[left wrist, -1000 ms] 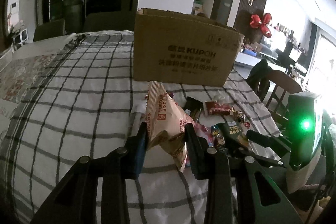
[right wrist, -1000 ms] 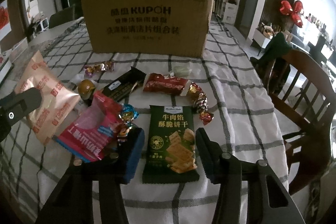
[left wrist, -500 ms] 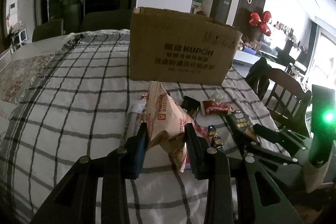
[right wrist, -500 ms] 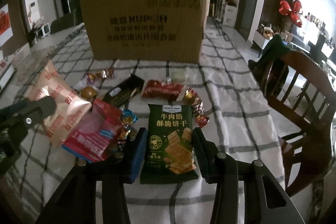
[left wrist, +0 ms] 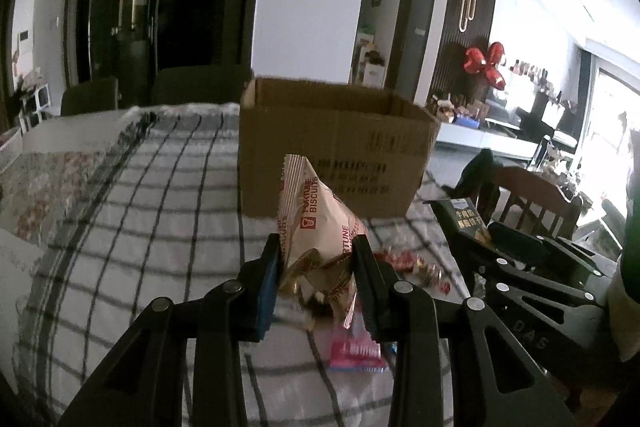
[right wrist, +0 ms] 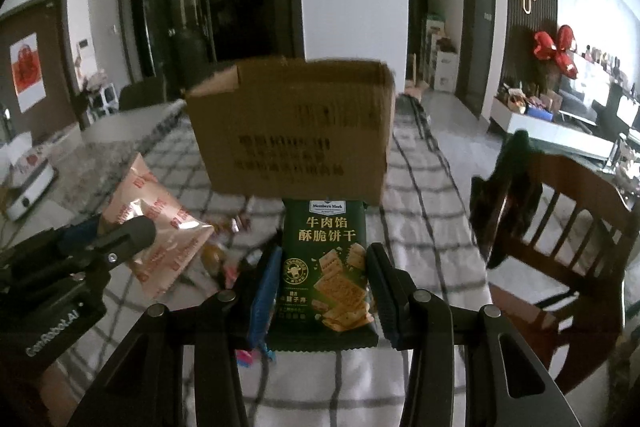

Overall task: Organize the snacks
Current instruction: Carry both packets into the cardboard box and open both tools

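My left gripper [left wrist: 316,269] is shut on a tan Fortune Biscuits bag [left wrist: 316,223], held up off the checked tablecloth [left wrist: 140,227]. My right gripper [right wrist: 322,283] is shut on a green cracker packet [right wrist: 326,263], also lifted above the cloth. An open cardboard box [left wrist: 336,151] stands upright beyond both, seen dead ahead as the box [right wrist: 292,131] in the right wrist view. The biscuit bag [right wrist: 160,227] and left gripper [right wrist: 120,239] show at the left of the right wrist view; the right gripper with the cracker packet [left wrist: 466,219] shows at the right of the left wrist view.
Loose snacks lie on the cloth below: a pink packet [left wrist: 356,349], red wrapped candies [left wrist: 416,265] and small sweets [right wrist: 224,227]. A wooden chair [right wrist: 568,227] with a dark garment stands at the table's right side. Dark chairs [left wrist: 88,99] sit at the far end.
Both grippers have risen with their packets: the biscuit bag and the green cracker packet have left the cloth, and the box's open top has come into view.
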`<state>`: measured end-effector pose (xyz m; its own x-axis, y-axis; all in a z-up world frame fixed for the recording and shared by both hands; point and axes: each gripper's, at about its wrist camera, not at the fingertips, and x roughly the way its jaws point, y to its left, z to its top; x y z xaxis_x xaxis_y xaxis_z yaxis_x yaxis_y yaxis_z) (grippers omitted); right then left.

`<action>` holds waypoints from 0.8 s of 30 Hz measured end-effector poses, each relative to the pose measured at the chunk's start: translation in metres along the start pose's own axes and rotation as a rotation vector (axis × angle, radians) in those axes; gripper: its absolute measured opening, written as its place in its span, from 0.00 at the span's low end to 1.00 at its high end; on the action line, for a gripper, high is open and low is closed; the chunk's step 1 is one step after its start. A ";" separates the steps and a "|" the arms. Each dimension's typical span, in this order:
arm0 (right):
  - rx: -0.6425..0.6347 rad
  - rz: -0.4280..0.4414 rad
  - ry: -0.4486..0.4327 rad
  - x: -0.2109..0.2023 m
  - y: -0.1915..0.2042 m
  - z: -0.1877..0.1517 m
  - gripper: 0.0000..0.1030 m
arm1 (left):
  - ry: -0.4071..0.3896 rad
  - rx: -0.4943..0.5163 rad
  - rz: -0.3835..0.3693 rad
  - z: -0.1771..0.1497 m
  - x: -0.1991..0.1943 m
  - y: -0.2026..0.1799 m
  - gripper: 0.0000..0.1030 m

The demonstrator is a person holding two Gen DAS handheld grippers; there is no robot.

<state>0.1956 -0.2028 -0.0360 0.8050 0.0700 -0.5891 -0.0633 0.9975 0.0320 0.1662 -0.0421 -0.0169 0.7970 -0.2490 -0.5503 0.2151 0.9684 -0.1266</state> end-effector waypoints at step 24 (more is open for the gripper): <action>-0.014 0.055 -0.175 0.030 -0.003 0.133 0.44 | -0.142 0.041 -0.028 0.127 0.043 0.016 0.34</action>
<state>0.2982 -0.2018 0.0532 0.8902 0.1268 -0.4376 -0.1173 0.9919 0.0486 0.2754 -0.0393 0.0618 0.8617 -0.2789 -0.4240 0.2593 0.9601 -0.1046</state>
